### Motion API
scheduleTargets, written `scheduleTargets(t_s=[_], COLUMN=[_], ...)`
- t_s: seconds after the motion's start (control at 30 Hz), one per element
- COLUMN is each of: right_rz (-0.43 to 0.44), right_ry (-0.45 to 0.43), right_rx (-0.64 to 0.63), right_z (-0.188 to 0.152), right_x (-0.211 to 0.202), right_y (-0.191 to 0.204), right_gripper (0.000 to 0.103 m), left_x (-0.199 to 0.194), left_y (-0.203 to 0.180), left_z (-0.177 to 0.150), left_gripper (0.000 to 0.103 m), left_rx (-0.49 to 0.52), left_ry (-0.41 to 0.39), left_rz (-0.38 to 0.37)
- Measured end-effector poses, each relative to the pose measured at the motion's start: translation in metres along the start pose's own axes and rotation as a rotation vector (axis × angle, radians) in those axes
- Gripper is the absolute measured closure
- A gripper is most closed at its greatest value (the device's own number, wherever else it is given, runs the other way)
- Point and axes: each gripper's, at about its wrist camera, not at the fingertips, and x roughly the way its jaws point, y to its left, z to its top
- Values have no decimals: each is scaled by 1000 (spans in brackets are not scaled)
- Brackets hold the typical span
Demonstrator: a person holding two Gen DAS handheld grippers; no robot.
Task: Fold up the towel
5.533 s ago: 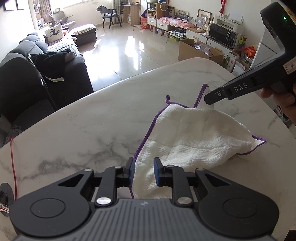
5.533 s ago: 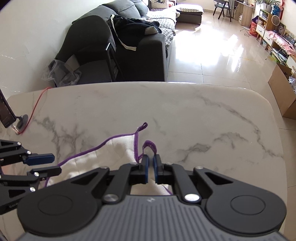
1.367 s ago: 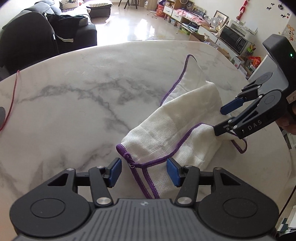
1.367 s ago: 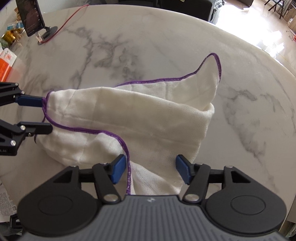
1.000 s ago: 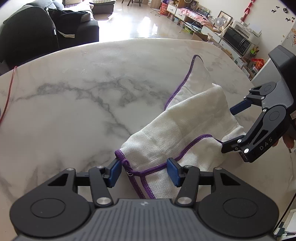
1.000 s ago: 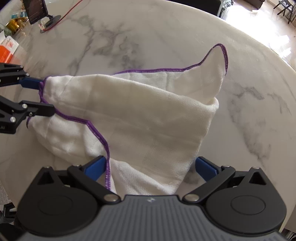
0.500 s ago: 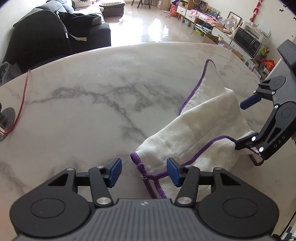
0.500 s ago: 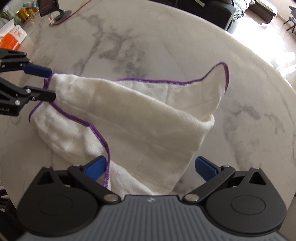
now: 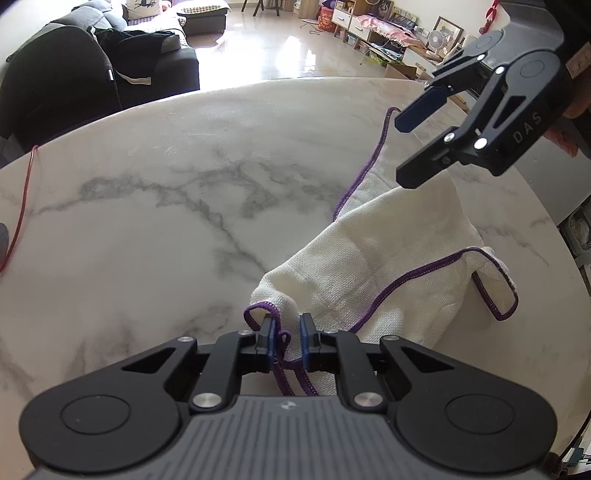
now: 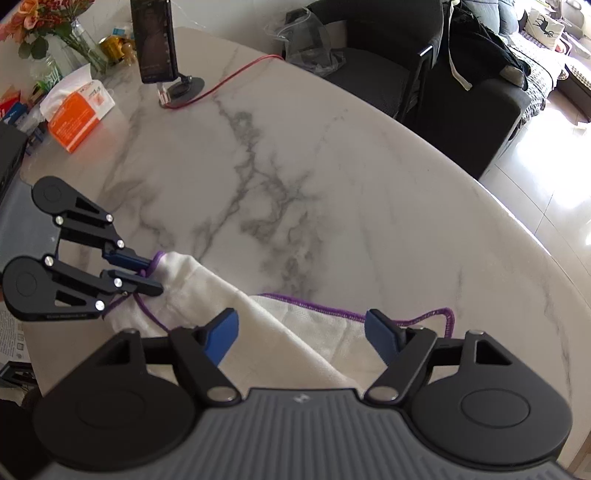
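Observation:
A white towel with a purple hem lies crumpled and partly doubled over on the marble table. My left gripper is low over the towel's near corner, its jaws closing, with the looped hem pinched between the blue pads. In the right wrist view the left gripper grips that same corner at the towel's left end. My right gripper hangs in the air above the towel's far end. Its jaws are closing but still wide, and nothing is between them; from its own camera the right gripper looks down on the cloth.
A phone on a stand with a red cable, an orange tissue pack and flowers stand at the table's far left end. A dark chair and a sofa lie beyond the rounded table edge.
The left jaws have closed from wide apart onto the towel's corner. The right gripper has lifted off the towel, rolled, and its jaws have narrowed.

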Motion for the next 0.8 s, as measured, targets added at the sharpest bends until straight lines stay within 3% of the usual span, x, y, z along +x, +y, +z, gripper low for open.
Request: scheduleTargets(t_s=[0.07, 0.2, 0.37, 0.53, 0.57, 0.6, 0.63, 0.67, 0.8], right_rz=[-15, -26, -20, -20, -35, -60, -70, -70, -73], right_ry=[46, 81, 92, 111, 111, 112, 108, 102, 77], right_rx=[-15, 30, 94, 74, 55, 24, 6, 6, 7], right_z=[3, 6, 8, 5, 5, 5, 4, 3, 0], right_x=[15, 36, 43, 49, 49, 49, 48, 48, 44], right_y=[-1, -10, -17, -8, -6, -2, -1, -1, 2], right_gripper=[48, 55, 55, 47, 50, 63, 92, 100, 101], left_x=[1, 2, 2, 2, 1, 1, 1, 0, -2], left_y=[-1, -2, -1, -5, -6, -6, -7, -7, -9], left_z=[0, -1, 0, -1, -1, -1, -1, 0, -2], left_gripper=[90, 90, 90, 95, 95, 97, 97, 98, 98], left_rx=[1, 6, 7, 10, 8, 7, 6, 6, 10], left_ry=[-1, -1, 1, -9, -14, -18, -22, -25, -30], left_rz=[-2, -1, -8, -14, -16, -17, -18, -21, -47])
